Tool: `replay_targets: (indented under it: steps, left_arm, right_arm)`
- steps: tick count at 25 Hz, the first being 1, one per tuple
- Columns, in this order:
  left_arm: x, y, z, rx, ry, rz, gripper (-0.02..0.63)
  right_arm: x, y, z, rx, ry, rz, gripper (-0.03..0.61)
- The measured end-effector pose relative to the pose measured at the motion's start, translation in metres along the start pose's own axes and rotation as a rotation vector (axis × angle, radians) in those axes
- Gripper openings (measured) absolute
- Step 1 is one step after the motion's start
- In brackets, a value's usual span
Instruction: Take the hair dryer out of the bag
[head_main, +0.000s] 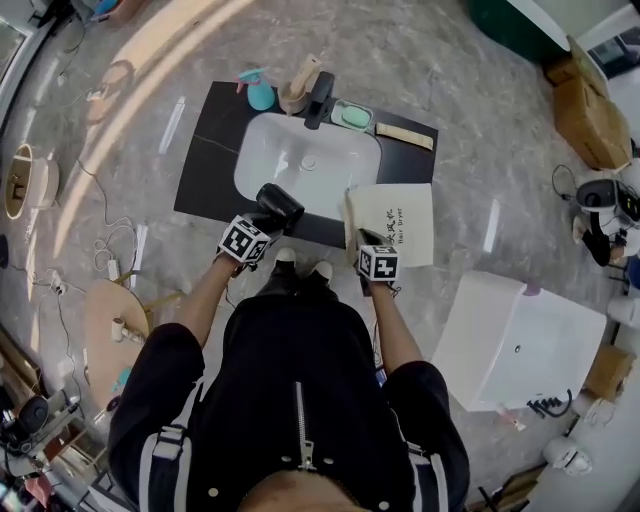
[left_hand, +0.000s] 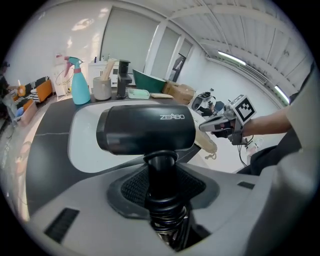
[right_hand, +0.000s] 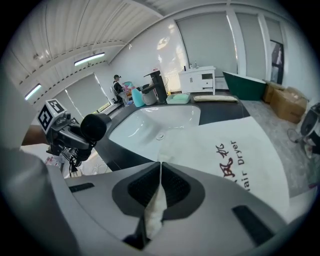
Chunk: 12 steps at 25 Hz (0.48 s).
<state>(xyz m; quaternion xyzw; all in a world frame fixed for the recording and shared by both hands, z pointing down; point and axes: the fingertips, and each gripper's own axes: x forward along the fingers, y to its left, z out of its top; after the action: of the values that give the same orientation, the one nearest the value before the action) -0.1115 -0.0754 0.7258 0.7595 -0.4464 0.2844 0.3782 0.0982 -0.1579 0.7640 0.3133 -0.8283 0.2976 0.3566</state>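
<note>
Hair dryer outside the bag, on its left
With the left gripper we clamp its handle, barrel crosswise above the jaws, over the sink front; the right gripper, nearly closed, pinches the bag's edge.

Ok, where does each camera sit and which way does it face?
Head view: on the head, looking steeply down at the sink; torso, both arms, left gripper holding the dryer, right gripper on the bag.
Left gripper view: on that gripper, facing across the sink; jaws shut on the dryer; right arm at right.
Right gripper view: on that gripper, facing over bag and sink; jaws pinch the bag.
Both gripper views share the sink and dryer.
</note>
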Motion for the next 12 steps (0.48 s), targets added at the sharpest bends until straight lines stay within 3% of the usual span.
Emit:
replay_targets:
  steps: [12]
  left_arm:
    - [-0.045, 0.031, 0.001, -0.134, -0.142, 0.092, 0.178]
  right_arm:
    - [0.024, 0.0, -0.014, 0.008, 0.121, -0.014, 0.022]
